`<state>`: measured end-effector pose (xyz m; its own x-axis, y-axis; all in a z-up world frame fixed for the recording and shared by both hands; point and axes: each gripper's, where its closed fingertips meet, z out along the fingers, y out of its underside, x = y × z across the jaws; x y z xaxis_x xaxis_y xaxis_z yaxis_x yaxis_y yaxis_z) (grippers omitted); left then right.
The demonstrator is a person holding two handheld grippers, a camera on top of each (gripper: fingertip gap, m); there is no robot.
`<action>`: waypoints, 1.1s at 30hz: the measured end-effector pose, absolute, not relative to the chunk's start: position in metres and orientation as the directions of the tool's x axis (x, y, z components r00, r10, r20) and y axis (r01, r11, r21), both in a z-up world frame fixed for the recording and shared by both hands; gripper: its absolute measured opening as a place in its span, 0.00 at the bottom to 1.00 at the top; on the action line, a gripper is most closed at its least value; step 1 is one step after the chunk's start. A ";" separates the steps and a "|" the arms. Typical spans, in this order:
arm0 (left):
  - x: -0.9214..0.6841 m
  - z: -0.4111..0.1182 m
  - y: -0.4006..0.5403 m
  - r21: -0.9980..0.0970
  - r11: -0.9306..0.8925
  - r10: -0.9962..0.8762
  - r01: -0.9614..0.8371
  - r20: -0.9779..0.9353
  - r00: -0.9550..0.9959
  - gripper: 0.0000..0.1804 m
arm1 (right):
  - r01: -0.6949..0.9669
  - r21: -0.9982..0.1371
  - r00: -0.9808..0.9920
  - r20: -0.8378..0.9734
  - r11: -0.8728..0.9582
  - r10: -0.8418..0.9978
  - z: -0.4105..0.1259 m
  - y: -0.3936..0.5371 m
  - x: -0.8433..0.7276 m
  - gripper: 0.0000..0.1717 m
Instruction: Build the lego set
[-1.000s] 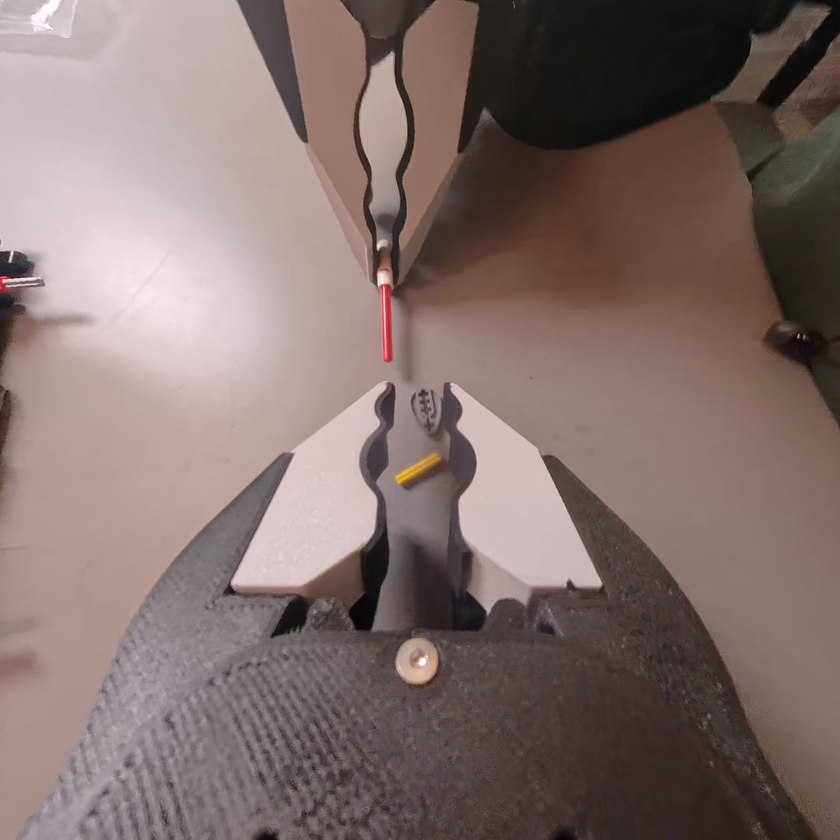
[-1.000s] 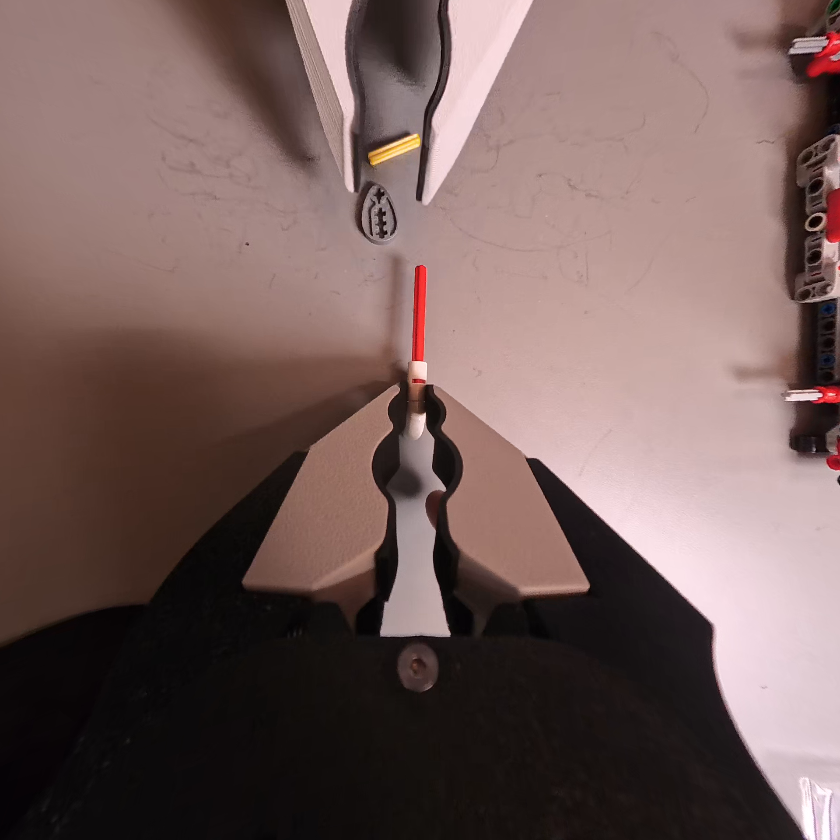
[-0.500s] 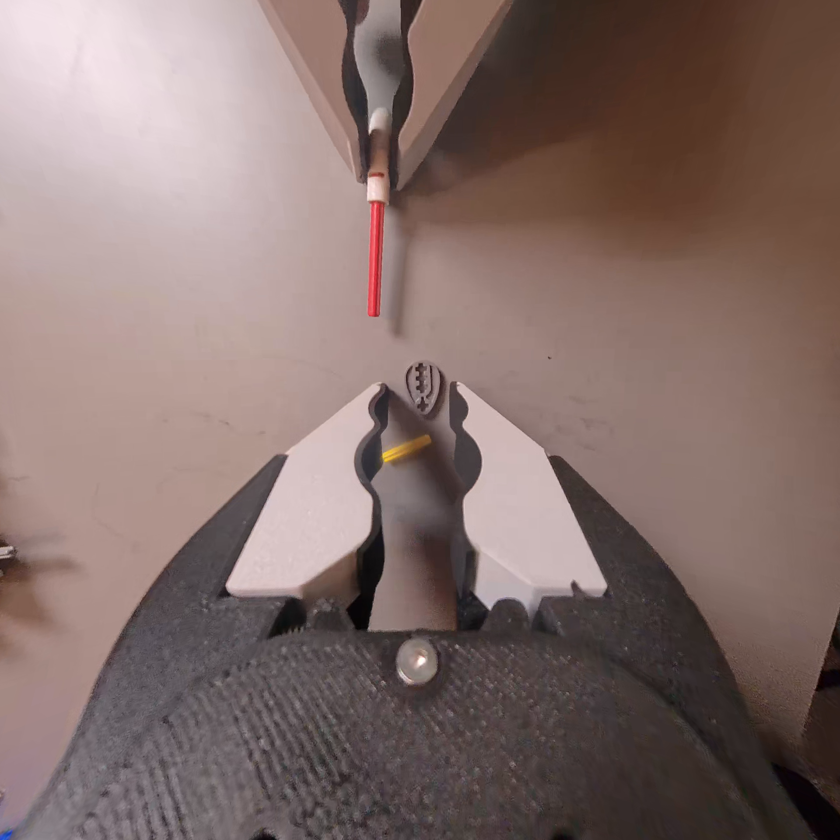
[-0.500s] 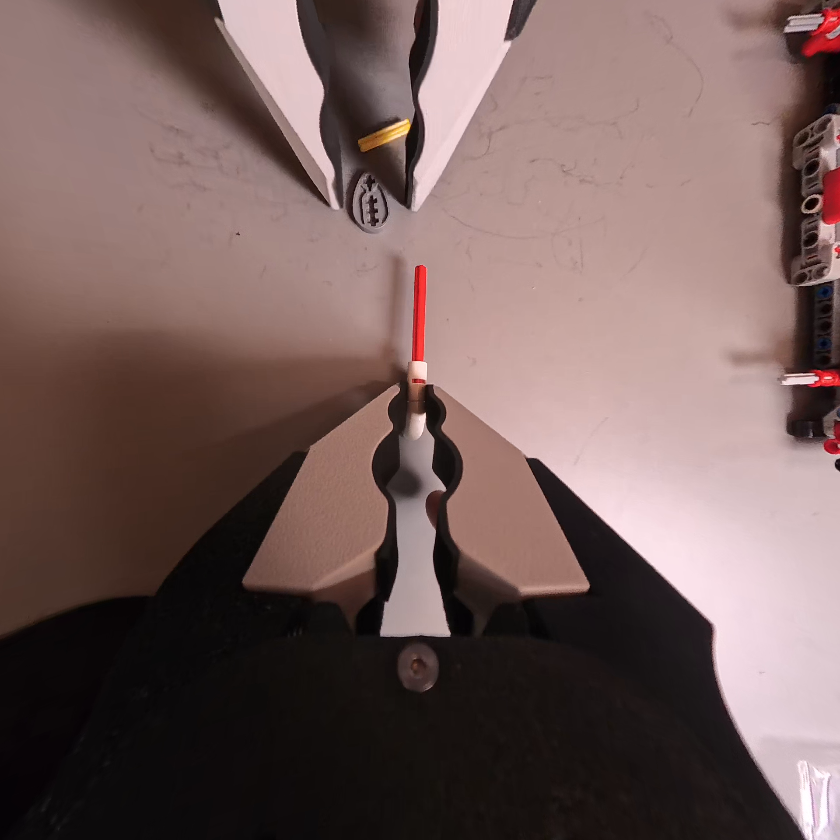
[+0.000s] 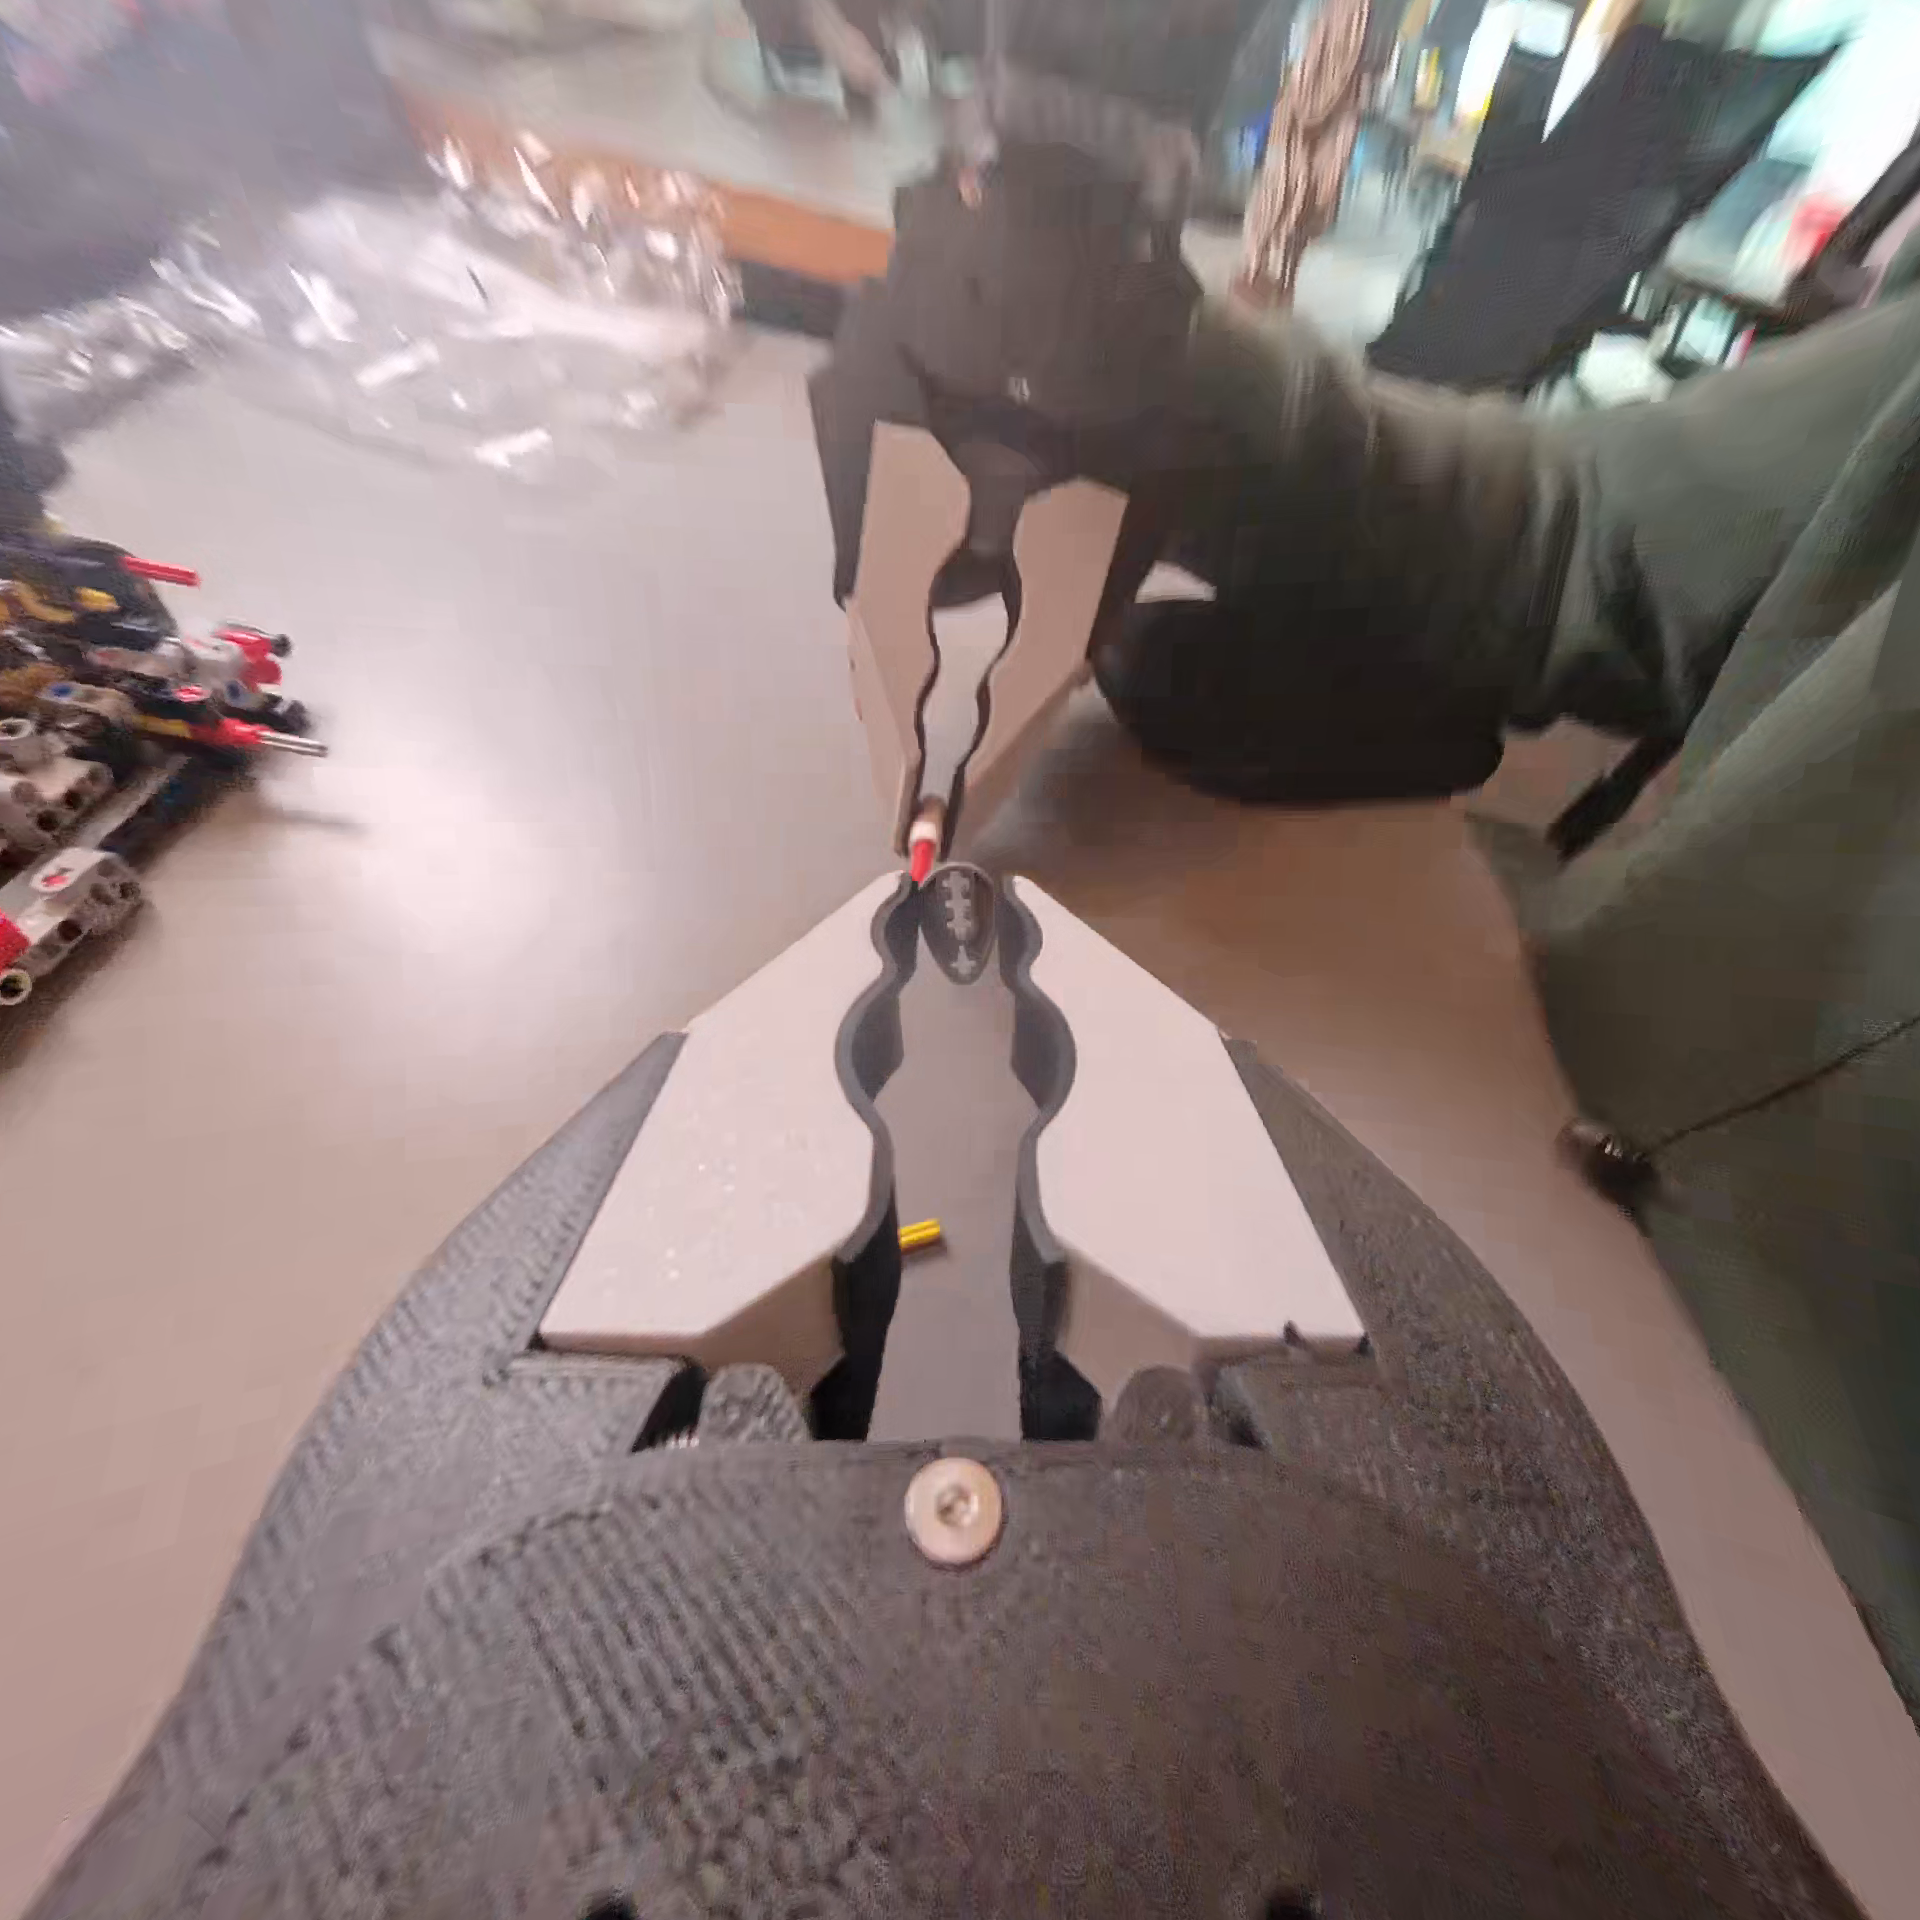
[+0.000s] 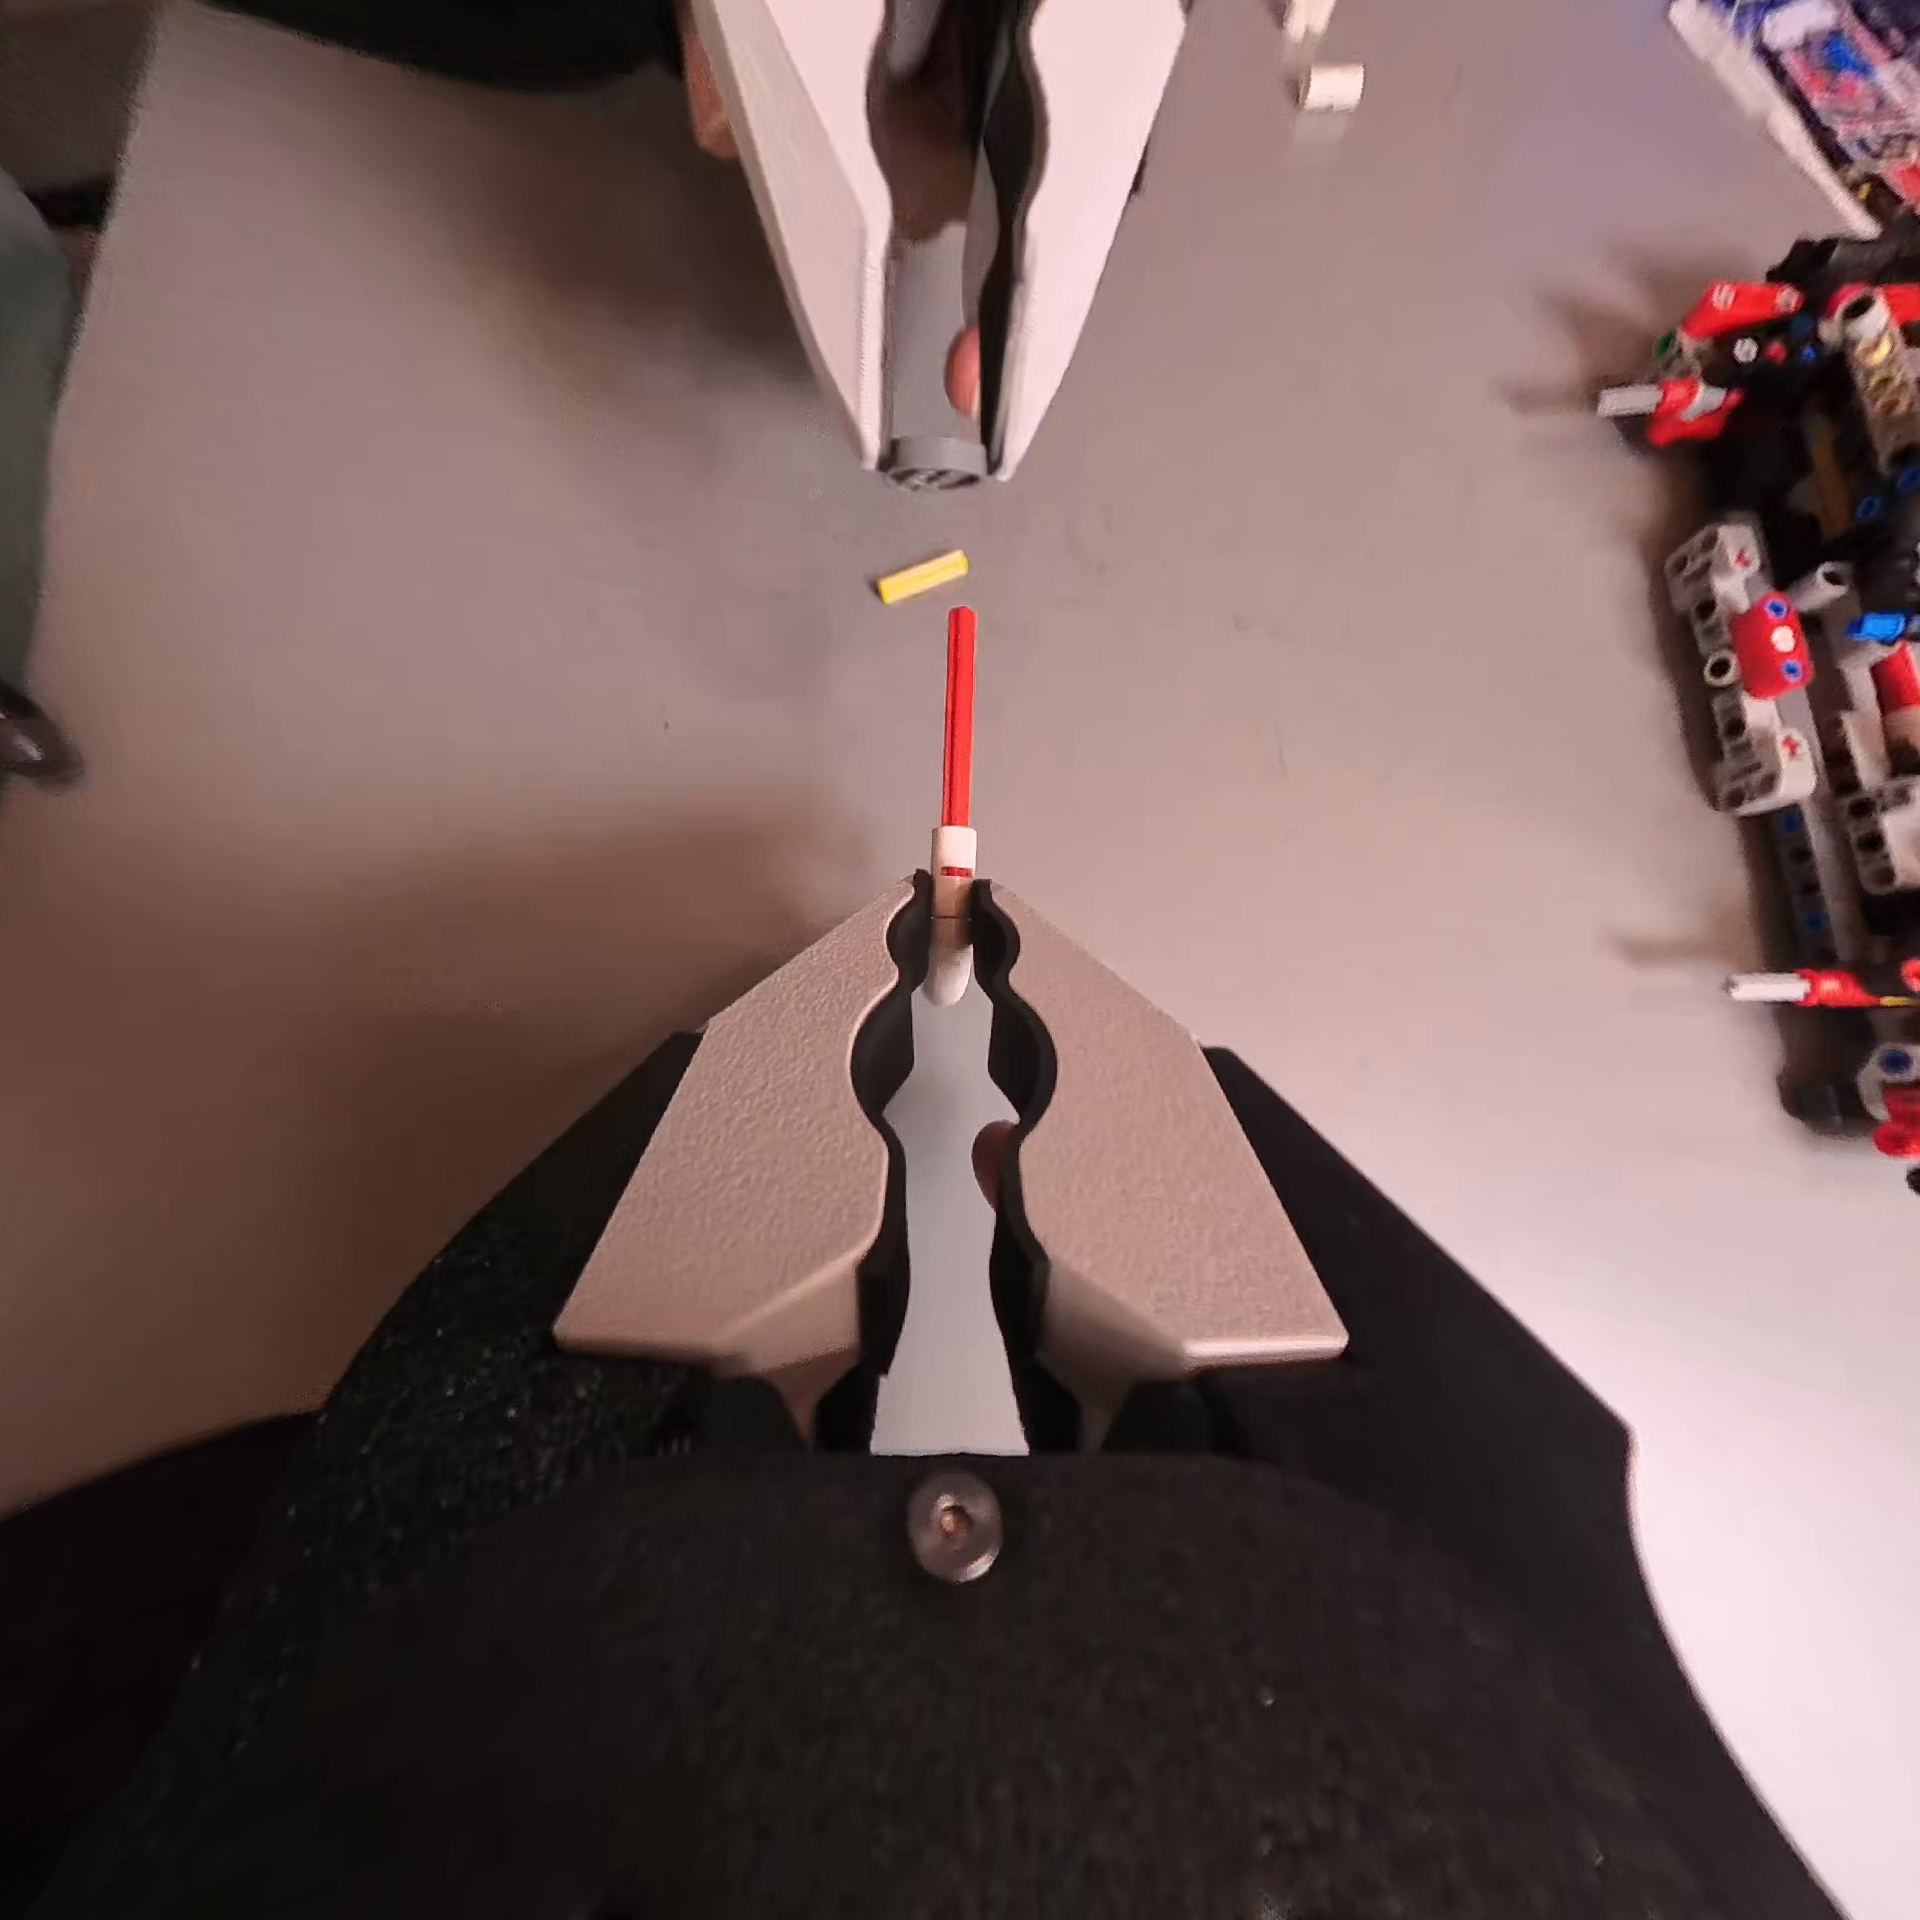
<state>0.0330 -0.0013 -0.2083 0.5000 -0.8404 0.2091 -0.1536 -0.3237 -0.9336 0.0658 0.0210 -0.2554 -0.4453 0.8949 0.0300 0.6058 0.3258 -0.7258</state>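
Observation:
My left gripper (image 5: 956, 896) is shut on a flat grey oval piece (image 5: 961, 925) with cross-shaped holes and holds it off the table, tilted up. In the right wrist view this piece (image 6: 933, 459) shows edge-on at the left gripper's tips. My right gripper (image 6: 948, 899) is shut on the white-and-tan connector (image 6: 951, 883) of a red axle (image 6: 960, 717) that points at the left gripper. In the left wrist view the axle's tip (image 5: 920, 860) is right by the grey piece's upper left edge. A short yellow pin (image 6: 923, 577) lies on the table between the two grippers.
A red, black and grey brick model stands at the right of the right wrist view (image 6: 1818, 675) and at the left of the left wrist view (image 5: 94, 707). Clear plastic bags (image 5: 468, 312) lie farther back. A green sleeve (image 5: 1714, 727) fills the right side. About 6 centimetres separates my left fingertips from my right.
My left gripper narrowed onto the grey oval piece, lifted it off the table and tilted up. The yellow pin stayed on the table. The red axle's tip is now close to the piece.

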 end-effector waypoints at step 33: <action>0.012 -0.148 -0.016 -0.949 -0.174 -0.884 0.263 0.269 0.383 0.07 | 0.370 -0.889 -0.411 0.102 0.268 0.906 -0.192 -0.001 0.036 0.03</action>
